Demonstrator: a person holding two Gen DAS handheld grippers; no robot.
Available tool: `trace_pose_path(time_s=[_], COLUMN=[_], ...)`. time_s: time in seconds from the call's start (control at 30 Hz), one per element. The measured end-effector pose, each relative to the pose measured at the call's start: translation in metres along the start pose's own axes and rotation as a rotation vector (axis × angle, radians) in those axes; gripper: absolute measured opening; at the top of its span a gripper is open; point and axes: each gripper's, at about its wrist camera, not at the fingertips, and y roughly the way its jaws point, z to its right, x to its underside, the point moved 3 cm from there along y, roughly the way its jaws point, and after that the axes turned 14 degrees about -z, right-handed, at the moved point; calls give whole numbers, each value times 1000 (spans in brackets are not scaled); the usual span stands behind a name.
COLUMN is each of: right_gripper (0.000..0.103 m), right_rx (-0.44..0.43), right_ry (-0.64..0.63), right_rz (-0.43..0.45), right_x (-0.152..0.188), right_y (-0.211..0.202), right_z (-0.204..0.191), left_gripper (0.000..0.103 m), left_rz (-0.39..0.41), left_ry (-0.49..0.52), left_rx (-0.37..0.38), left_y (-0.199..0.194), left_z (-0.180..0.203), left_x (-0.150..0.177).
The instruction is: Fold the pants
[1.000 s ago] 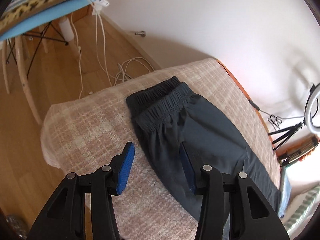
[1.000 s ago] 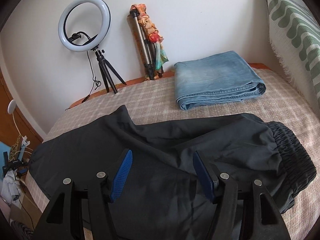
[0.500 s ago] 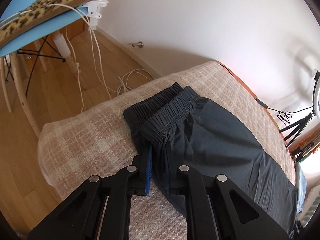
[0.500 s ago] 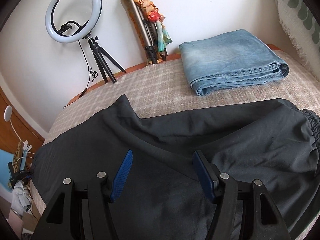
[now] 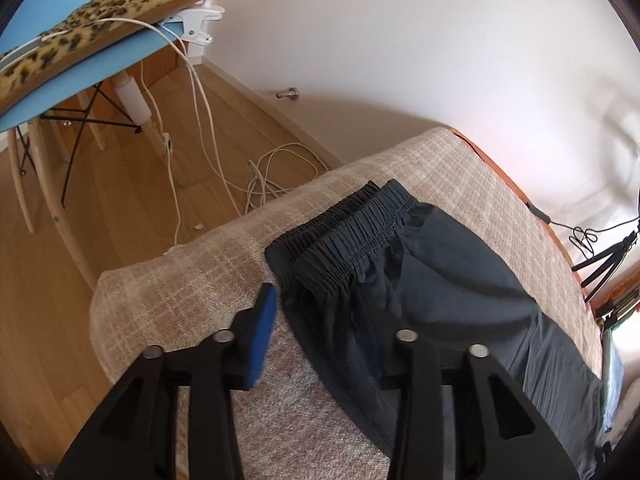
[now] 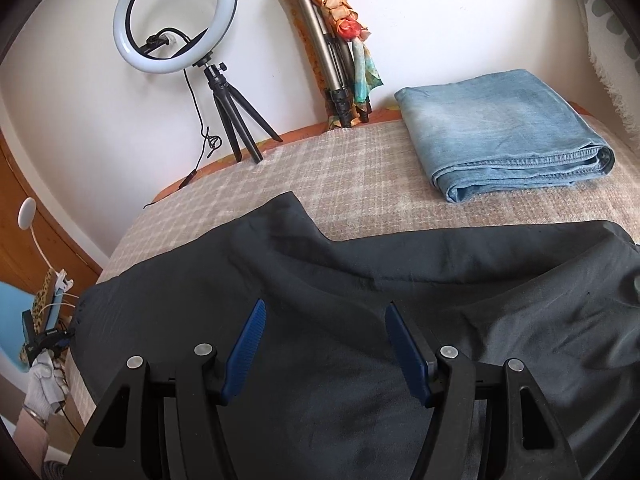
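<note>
Dark pants (image 5: 420,280) spread flat on bed (image 5: 160,292) with checked beige cover, elastic waistband (image 5: 344,228) toward the bed's end by the wooden floor. Left hand-held gripper (image 5: 320,344) wide apart, blue pad (image 5: 262,336) over the cover just beside the waistband, other finger above the dark cloth, holding nothing. Right hand-held gripper (image 6: 324,344) likewise apart, poised over the pants' legs (image 6: 360,280), empty. Folded jeans (image 6: 504,132) well apart near the wall, ring light (image 6: 176,16) and tripod (image 6: 332,60) behind.
</note>
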Motion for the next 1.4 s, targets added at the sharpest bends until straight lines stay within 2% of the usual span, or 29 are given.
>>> trace_pose_path(time_s=[0.03,0.1,0.17,0.2,0.4,0.47,0.73,0.87,1.0,1.17,1.4], right_gripper=[66,66,66,66,66,66,66,66,66,66,66], right_rx=[-10,-14,-14,-15,5,11,19,23,17,12,-6], right_ry=[13,25,23,19,-4,-5,-2,2,12,12,8], right_rz=[1,-2,-7,-9,-19,-28,-40,-36,-32,-29,-24], right_x=[-1,-1,-1,-1,0,0,0,0,-1,0,-1], right_y=[0,-1,0,1,5,8,11,10,8,7,5], right_z=[2,5,4,2,-3,-3,-2,-1,0,0,-2], left_gripper=[54,54,54,54,54,44,19,17,15,15,15], left_rz=[15,14,-10,7,39,42,78,107,147,224,296], left_ry=[-11,-30,-55,-57,-4,11,65,113,133,267,553], left_rx=[-3,-6,24,28,0,-6,-60,-106,-112,-137,-140], left_y=[-2,1,9,10,18,19,15,10,-3,-26,-43], left_z=[-2,-8,-12,-13,-2,0,13,25,34,71,154], left_x=[-1,-4,-8,-9,-14,-13,-9,-6,-6,7,54])
